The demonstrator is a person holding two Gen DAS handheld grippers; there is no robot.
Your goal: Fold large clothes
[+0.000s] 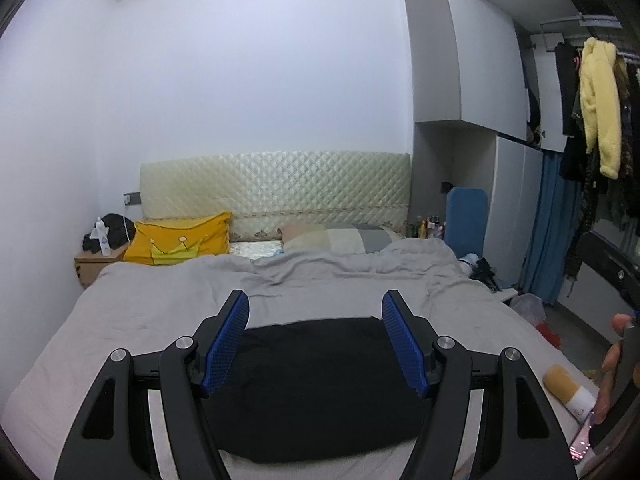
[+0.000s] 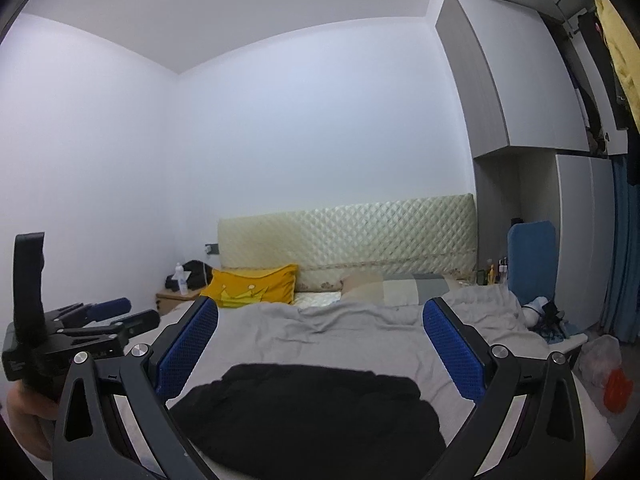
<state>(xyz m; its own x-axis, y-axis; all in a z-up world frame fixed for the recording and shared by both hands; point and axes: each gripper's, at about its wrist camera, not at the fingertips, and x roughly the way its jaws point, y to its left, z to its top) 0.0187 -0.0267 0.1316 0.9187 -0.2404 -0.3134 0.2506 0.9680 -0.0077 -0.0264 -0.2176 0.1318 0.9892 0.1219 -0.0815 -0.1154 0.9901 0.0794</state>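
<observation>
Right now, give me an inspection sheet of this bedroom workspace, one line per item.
Surface: bed covered by a rumpled grey sheet.
Job's things: black garment lies in a compact shape on the sheet.
Clutter: yellow pillow, patchwork pillow, plush toy.
Grippers: left gripper open, empty; right gripper open, empty, both above the garment.
Cables: white cord by the nightstand.
Surroundings: quilted headboard, wardrobe, hanging clothes.
</observation>
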